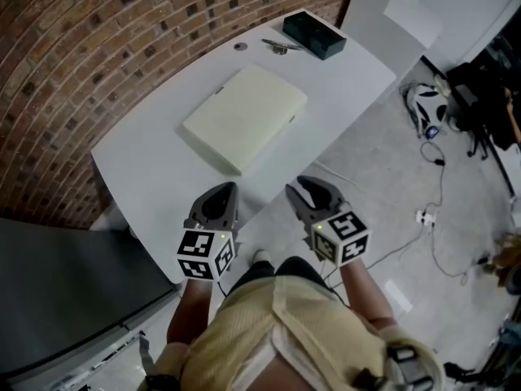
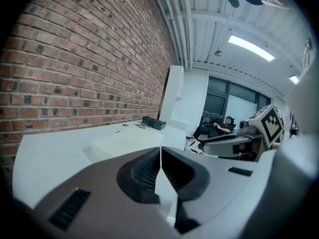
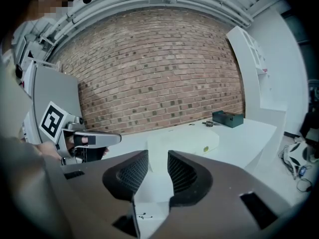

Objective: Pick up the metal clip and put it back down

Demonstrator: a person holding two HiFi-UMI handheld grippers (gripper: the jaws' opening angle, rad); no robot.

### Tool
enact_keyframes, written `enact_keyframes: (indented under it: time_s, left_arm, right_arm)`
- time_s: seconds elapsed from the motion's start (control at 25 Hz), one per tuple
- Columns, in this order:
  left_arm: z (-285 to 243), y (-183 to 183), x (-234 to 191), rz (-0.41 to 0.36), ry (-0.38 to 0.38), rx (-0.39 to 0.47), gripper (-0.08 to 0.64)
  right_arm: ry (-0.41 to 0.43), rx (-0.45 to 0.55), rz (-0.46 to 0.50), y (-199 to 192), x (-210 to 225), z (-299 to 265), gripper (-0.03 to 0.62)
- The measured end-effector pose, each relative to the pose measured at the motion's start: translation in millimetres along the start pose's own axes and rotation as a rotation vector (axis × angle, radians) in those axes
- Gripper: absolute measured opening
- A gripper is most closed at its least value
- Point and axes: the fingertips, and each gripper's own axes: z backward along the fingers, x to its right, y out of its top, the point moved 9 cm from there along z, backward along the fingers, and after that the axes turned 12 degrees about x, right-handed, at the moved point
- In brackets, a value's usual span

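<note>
That metal clip [image 1: 281,46] at the counter's [image 1: 155,161] far edge by the dark box [image 1: 314,34] looks light, stiff and probably slick, so I'd pinch across its middle; left tongs [image 2: 160,156] closed empty, right tongs [image 3: 158,159] open, empty.

Left hand-held gripper [image 2: 160,152] closed, right one [image 3: 158,158] — parted

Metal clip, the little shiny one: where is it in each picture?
Head view: the small shiny metal clip lies near the top edge, at the far end of the white table, just left of the dark rectangular box.
Left gripper view: tiny, near the middle, left of the box.
Right gripper view: right of the middle, left of the box.
Shared landmark: the dark rectangular box beside it.
</note>
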Motion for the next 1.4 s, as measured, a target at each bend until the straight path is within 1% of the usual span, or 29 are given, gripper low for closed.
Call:
enact_keyframes:
  time_s: [0.16, 0.28, 0.4, 0.6, 0.72, 0.96, 1.2, 1.28, 1.4]
  left_arm:
    - [-7, 0, -10, 0.008, -0.005, -0.003, 0.005]
    - [-14, 1, -17, 0.016, 0.0, -0.004, 0.005]
    - [-24, 7, -21, 0.021, 0.016, -0.001, 0.005]
    - [-48, 19, -31, 0.031, 0.073, 0.009, 0.005]
    - [-73, 25, -38, 0.053, 0.118, 0.015, 0.005]
    - [-130, 38, -40, 0.07, 0.166, 0.005, 0.005]
    - [-177, 50, -46, 0.081, 0.228, -0.005, 0.005]
    - [-192, 54, -49, 0.082, 0.252, -0.006, 0.005]
    - [-216, 58, -52, 0.088, 0.283, -0.01, 0.005]
  right_arm:
    - [0.033, -0.023, 0.032, 11, -3, -16, 0.11]
    - [0.053, -0.02, 0.033, 20, 2, -27, 0.115]
    - [0.068, -0.023, 0.083, 32, 17, -40, 0.12]
    - [0.11, -0.017, 0.128, 49, 55, -70, 0.123]
    - [0.146, -0.015, 0.162, 62, 83, -92, 0.126]
    - [0.205, -0.072, 0.217, 90, 141, -131, 0.126]
    - [0.249, -0.098, 0.289, 107, 194, -175, 0.126]
    - [0.266, -0.121, 0.304, 113, 210, -189, 0.126]
    - [0.28, -0.128, 0.321, 118, 236, -212, 0.126]
